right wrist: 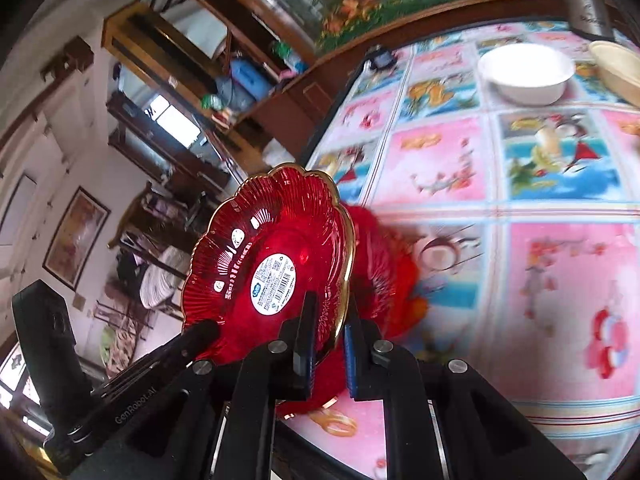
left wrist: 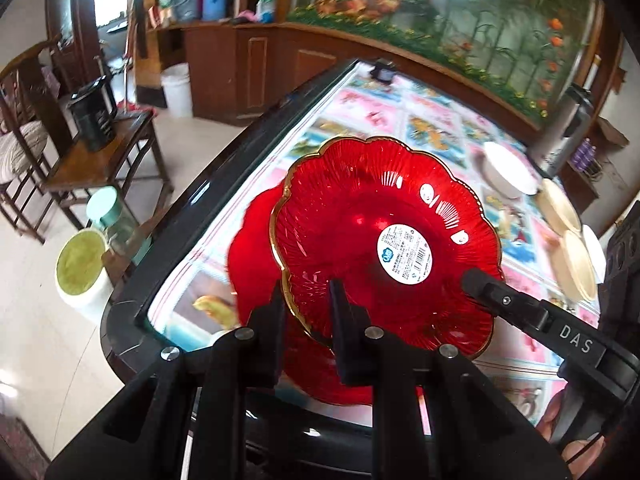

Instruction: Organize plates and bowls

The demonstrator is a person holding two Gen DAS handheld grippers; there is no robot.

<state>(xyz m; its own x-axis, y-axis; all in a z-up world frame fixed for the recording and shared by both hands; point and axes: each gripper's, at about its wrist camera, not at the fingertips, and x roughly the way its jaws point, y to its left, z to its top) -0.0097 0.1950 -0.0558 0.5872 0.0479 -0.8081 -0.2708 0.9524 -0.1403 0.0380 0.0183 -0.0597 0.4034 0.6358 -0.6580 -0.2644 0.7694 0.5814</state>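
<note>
**Red plate gripped at rim by both tongs, tilted above worktop**

Left tongs (left wrist: 306,312): clenched on near rim of red plate (left wrist: 384,236); one finger on each face of the scalloped, gold-edged rim; seen again at lower left of right wrist view as a dark finger touching the plate edge.

Right tongs (right wrist: 328,344): clenched on the same red plate (right wrist: 272,264); rim edge-on between the two fingers, blue pads (right wrist: 351,364) on the inner faces; appearing in left wrist view as a black finger marked "DAS" touching the plate's right edge.

Red plate: lifted clear of worktop (right wrist: 560,280), steeply tilted, underside toward both cameras; round white label (left wrist: 405,255) at centre of underside; ribbed translucent glass.

Below and behind it: second red plate (left wrist: 250,256), lying on the worktop near its left edge, partly hidden by the lifted plate; blurred in right wrist view.

Further across worktop: white bowl (right wrist: 526,73), upright, well apart from the red plates; cream plates (left wrist: 560,208) beside it toward the right edge, number not determinable.

Worktop covering: patterned cloth in pink and blue squares; dark raised frame around the edge.
</note>
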